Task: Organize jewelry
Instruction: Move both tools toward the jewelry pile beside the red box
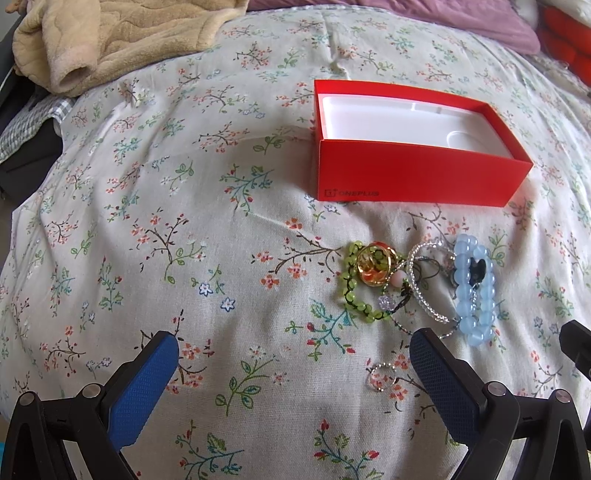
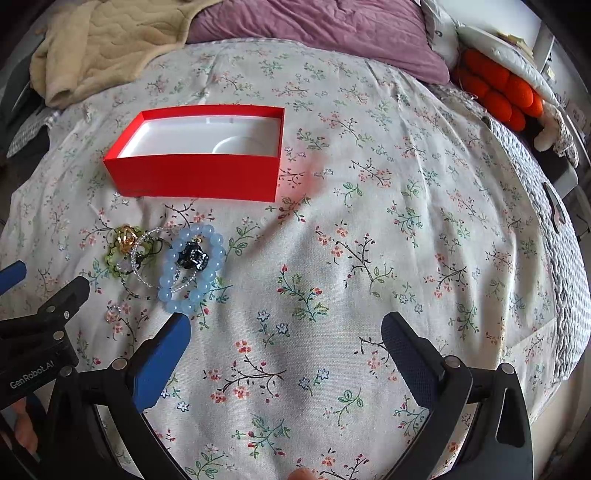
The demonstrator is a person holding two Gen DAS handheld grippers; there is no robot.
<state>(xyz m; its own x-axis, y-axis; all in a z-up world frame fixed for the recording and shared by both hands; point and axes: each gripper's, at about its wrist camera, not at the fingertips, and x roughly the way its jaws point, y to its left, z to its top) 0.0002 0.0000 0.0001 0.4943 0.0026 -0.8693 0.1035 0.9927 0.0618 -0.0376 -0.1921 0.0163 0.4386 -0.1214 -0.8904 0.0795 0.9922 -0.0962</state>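
Jewelry point(image 1: 417, 284) lies tangled on the floral bedspread point(image 1: 221, 221), just near of the empty red box point(image 1: 413, 173). Nothing is picked yet: left gripper point(image 1: 295, 373) and right gripper point(image 2: 286, 350) hover released, holding nothing. Next move likely calls for isolating one piece, perhaps the blue bead bracelet point(image 2: 192, 266).

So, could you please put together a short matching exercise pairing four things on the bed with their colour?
Things:
1. open box
2. large-bead bracelet
3. leaf-like bead strand
4. crumpled blanket

Colours:
A. light blue
B. purple
C. red outside, white inside
D. green

Pairs: 1-C, 2-A, 3-D, 4-B
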